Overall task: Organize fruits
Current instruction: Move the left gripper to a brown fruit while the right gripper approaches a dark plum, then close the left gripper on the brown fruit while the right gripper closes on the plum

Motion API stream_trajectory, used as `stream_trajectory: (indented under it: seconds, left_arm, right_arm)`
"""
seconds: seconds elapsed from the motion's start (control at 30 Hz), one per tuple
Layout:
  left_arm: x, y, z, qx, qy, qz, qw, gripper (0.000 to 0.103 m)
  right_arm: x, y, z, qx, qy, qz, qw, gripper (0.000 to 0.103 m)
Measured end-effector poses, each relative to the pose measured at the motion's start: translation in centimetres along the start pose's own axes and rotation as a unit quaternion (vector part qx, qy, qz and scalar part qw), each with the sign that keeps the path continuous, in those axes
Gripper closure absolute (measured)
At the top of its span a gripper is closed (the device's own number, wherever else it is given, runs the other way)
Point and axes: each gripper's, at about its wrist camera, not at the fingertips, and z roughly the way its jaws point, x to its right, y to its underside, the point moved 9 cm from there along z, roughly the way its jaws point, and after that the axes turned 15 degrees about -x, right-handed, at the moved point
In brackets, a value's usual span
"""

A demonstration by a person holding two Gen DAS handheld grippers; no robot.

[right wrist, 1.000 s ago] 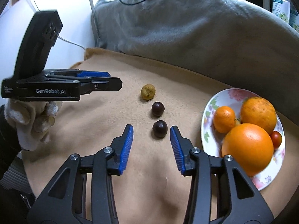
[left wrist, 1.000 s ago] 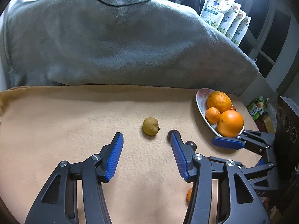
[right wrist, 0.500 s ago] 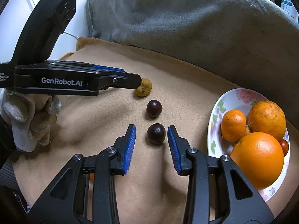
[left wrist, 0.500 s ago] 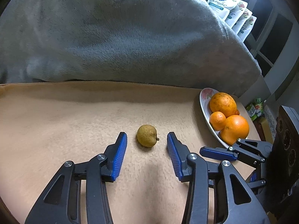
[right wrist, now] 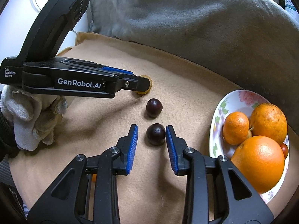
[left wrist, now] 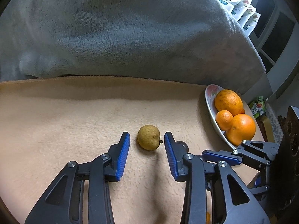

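Left gripper (left wrist: 146, 141) jaws just closing around brown fruit (left wrist: 149, 137), gaps both sides, right gripper (right wrist: 151, 134) likewise closing on near dark plum (right wrist: 156, 134), right pad apparently touching, second plum (right wrist: 154, 107) at twelve o'clock, plate (right wrist: 241, 97) at three o'clock, partly cropped.

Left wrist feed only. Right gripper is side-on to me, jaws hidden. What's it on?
Observer: The right gripper straddles a dark round fruit on the tan blanket. Its jaws have just been closing: one pad is about touching, the other still has a gap.
Operator: Dark blob low in my view, same fruit?
Observer: Can't tell which. There are two: a second dark fruit lies apart from it, toward the brown fruit.
Operator: Plate: anything hidden from me?
Observer: A small red fruit sits behind the big orange.
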Motion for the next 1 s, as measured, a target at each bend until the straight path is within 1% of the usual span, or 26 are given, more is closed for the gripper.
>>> stream_trajectory:
  seconds: [0.17,0.23,0.27,0.37,0.47,0.8,1.0]
  left_arm:
    - [0.1,-0.1,0.4,-0.004,0.0,0.003,1.0,0.068]
    - [0.3,-0.1,0.6,-0.006,0.001,0.006,1.0,0.07]
    - [0.4,-0.2,0.7,-0.008,0.0,0.008,0.9999,0.071]
    - [0.8,-0.2,1.0,-0.01,0.001,0.014,0.9999,0.075]
    - [0.9,-0.3,1.1,-0.009,0.001,0.012,0.9999,0.075]
    - [0.7,-0.2,0.7,-0.001,0.0,0.006,1.0,0.076]
    - [0.5,0.1,-0.5,0.008,-0.005,0.003,1.0,0.076]
  right_arm:
    - [0.0,-0.2,0.2,-0.005,0.006,-0.005,1.0,0.071]
    - [0.1,-0.2,0.4,-0.008,0.008,-0.006,1.0,0.072]
    - [0.2,-0.2,0.5,-0.01,0.01,-0.006,1.0,0.075]
    - [0.3,-0.4,0.8,-0.014,0.012,-0.007,1.0,0.077]
    - [0.6,-0.5,0.7,-0.013,0.01,-0.005,1.0,0.08]
    - [1.1,-0.1,-0.1,-0.003,-0.002,0.002,1.0,0.081]
    - [1.4,0.1,-1.1,0.01,-0.011,0.01,1.0,0.081]
